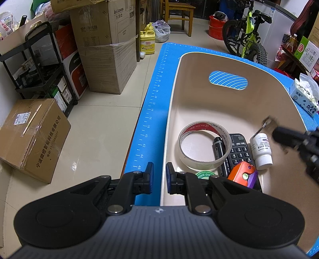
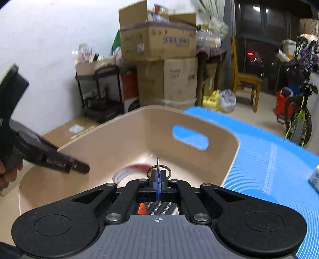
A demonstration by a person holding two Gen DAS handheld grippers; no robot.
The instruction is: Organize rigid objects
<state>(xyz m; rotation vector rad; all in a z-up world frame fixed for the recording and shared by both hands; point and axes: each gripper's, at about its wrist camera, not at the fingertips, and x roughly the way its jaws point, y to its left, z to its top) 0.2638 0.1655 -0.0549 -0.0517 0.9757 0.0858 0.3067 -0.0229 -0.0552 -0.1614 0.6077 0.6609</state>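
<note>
A beige plastic basket (image 1: 199, 65) stands on a blue mat (image 1: 153, 111). Inside lie a tape roll (image 1: 203, 143), a black marker (image 1: 220, 151), a black remote (image 1: 240, 151), a white bottle (image 1: 261, 151), an orange and purple toy (image 1: 244, 175) and a green-labelled round thing (image 1: 205, 175). My left gripper (image 1: 159, 179) is open and empty over the basket's near left rim. My right gripper (image 2: 158, 175) is shut on a key with a metal ring (image 2: 158, 168), held above the basket (image 2: 139, 127). The key (image 1: 265, 124) shows blurred in the left wrist view.
Cardboard boxes (image 1: 103, 45), a black shelf cart (image 1: 39, 65) and a box on the floor (image 1: 31, 135) stand left of the table. A tissue pack (image 1: 305, 95) lies on the mat at right. A bicycle (image 1: 247, 37), wooden chair (image 1: 177, 12) and yellow jugs (image 1: 147, 39) stand beyond.
</note>
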